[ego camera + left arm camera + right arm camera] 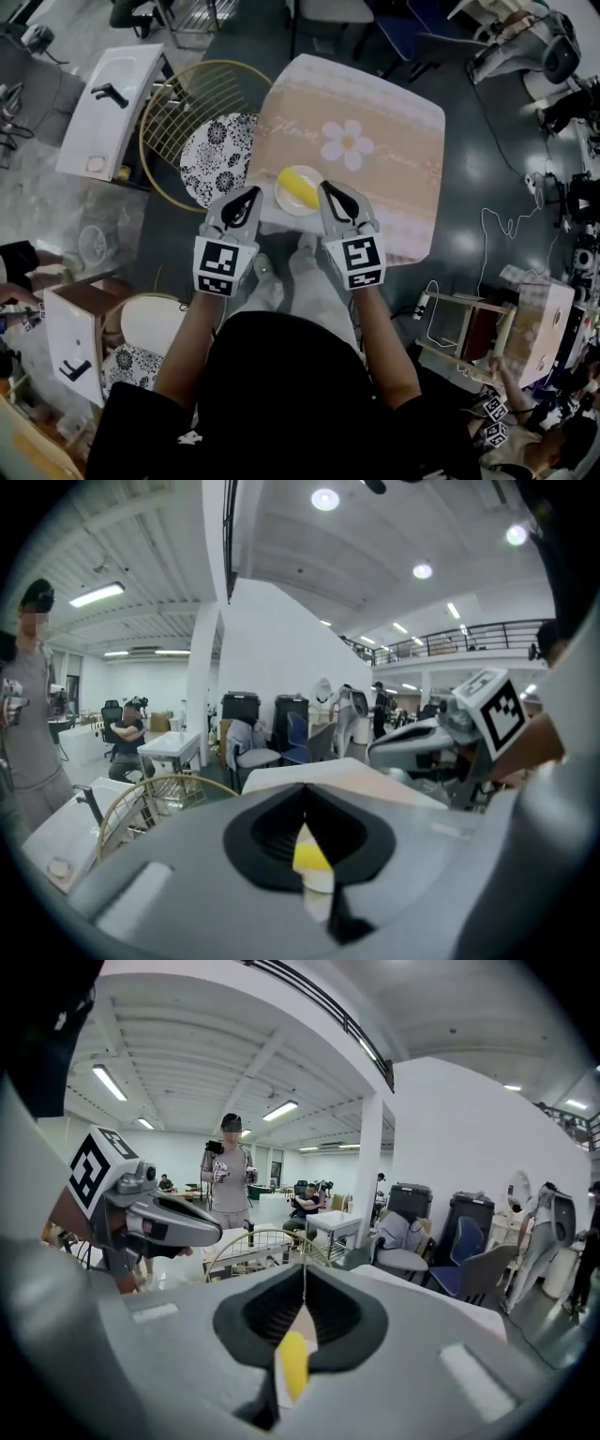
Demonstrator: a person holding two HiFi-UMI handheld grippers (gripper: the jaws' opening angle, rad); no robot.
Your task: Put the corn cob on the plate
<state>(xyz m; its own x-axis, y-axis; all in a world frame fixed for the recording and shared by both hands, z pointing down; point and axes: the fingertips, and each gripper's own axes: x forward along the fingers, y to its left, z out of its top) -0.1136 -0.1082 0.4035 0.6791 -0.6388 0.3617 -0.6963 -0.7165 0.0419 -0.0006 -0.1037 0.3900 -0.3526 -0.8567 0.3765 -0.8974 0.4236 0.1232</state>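
Observation:
A yellow corn cob (296,187) lies on a small white plate (281,203) near the front edge of a table with a pink flowered cloth (375,141). My left gripper (251,194) hangs just left of the plate, and my right gripper (326,189) just right of it; both sit above the table edge. Both are shut with nothing between the pads. In the left gripper view the shut left gripper (303,794) frames the corn cob (311,857) through the gap below its tips. The right gripper (304,1274) shows the corn cob (293,1365) the same way.
A gold wire round chair (183,103) with a black-and-white patterned cushion (217,155) stands left of the table, and a white side table (112,108) beyond it. A wooden stool (469,328) is at the right. A person (228,1185) stands far off.

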